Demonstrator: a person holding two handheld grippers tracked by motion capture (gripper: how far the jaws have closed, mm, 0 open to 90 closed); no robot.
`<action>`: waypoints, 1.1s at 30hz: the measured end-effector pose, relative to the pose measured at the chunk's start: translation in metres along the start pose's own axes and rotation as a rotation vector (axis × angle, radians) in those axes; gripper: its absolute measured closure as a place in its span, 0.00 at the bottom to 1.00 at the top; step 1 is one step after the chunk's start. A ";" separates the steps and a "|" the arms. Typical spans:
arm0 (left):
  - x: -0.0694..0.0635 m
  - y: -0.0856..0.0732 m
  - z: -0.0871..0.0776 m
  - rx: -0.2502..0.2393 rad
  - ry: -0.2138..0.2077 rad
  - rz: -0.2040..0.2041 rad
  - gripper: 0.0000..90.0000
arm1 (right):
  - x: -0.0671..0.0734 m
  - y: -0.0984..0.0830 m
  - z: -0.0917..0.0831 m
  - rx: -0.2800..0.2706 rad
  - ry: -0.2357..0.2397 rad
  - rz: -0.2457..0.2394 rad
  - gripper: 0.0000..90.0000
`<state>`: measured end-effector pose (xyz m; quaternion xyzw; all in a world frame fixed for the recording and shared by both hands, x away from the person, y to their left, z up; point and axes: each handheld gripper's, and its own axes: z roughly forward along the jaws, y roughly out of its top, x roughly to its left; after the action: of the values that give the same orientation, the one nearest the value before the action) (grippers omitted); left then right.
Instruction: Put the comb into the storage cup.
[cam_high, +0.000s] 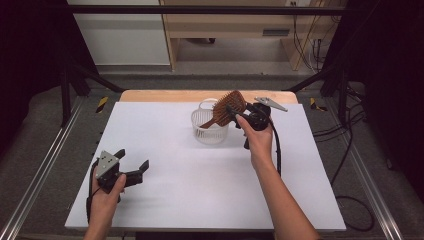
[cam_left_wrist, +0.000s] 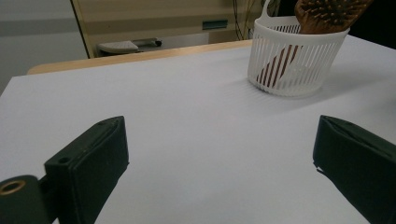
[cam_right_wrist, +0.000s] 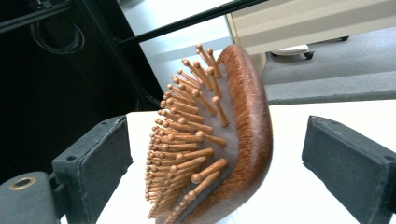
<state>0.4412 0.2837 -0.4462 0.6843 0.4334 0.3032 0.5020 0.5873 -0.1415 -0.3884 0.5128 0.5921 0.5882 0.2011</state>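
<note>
Judging from how things lie now, your work of putting the brown wooden paddle hairbrush (cam_high: 227, 107) into the small white slatted plastic basket (cam_high: 209, 128) looks almost done. The hairbrush stands tilted in the basket, handle down inside, with its bristled head sticking out above the rim. Your right gripper (cam_high: 245, 117) is at the head of the brush; in the right gripper view the jaws stand wide on both sides of the head and do not touch it, so the brush is released. What is left, I think, is only to draw this hand away without knocking the brush. Your left gripper (cam_high: 131, 165) rests low over the white table (cam_high: 175, 190), well apart from the basket, jaws spread and holding nothing.
</note>
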 end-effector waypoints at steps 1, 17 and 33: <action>0.000 0.000 0.000 -0.002 0.002 -0.001 0.04 | 0.000 0.001 -0.001 0.002 -0.005 -0.006 0.08; 0.002 0.000 -0.001 -0.007 0.009 -0.009 0.04 | 0.004 0.008 -0.022 -0.026 -0.032 -0.101 0.07; 0.003 0.000 -0.002 -0.014 0.016 -0.011 0.04 | -0.005 0.011 -0.050 -0.049 -0.016 -0.136 0.09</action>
<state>0.4407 0.2877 -0.4453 0.6760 0.4389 0.3089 0.5049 0.5516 -0.1722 -0.3686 0.4709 0.6096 0.5832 0.2578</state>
